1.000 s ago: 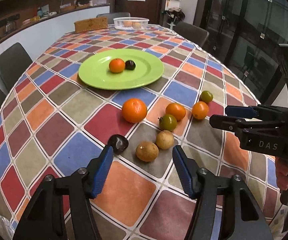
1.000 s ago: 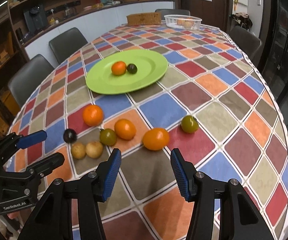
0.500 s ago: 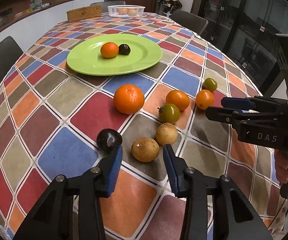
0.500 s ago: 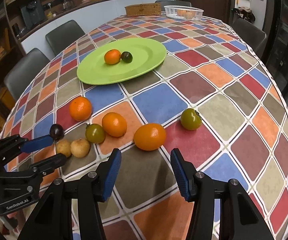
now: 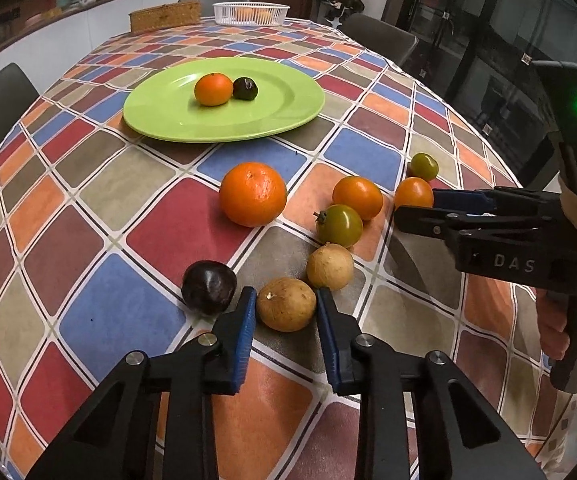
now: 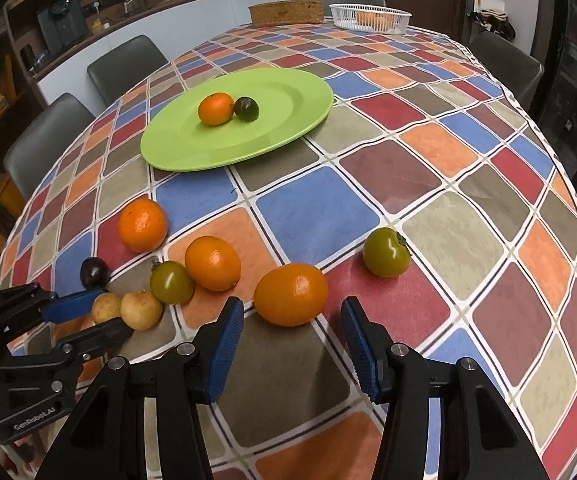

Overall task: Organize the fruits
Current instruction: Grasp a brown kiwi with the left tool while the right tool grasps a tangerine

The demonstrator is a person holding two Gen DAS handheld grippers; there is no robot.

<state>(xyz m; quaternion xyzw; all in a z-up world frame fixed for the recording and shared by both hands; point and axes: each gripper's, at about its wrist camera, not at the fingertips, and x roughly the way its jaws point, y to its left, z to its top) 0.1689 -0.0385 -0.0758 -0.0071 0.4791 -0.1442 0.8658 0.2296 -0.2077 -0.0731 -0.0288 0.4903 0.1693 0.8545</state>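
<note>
left claw (image 5: pixel 286 312) has just been closing and now pinches the round tan fruit (image 5: pixel 285 304); right claw (image 6: pixel 291 330) gapes before the oval orange fruit (image 6: pixel 291 294). next: lift to the flat lime-green plate (image 5: pixel 288 116).

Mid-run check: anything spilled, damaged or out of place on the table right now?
Nothing spilled or damaged. The green plate sits flat holding an orange fruit and a dark one; the other fruits lie loose on the checked tablecloth, simply not yet sorted.
</note>
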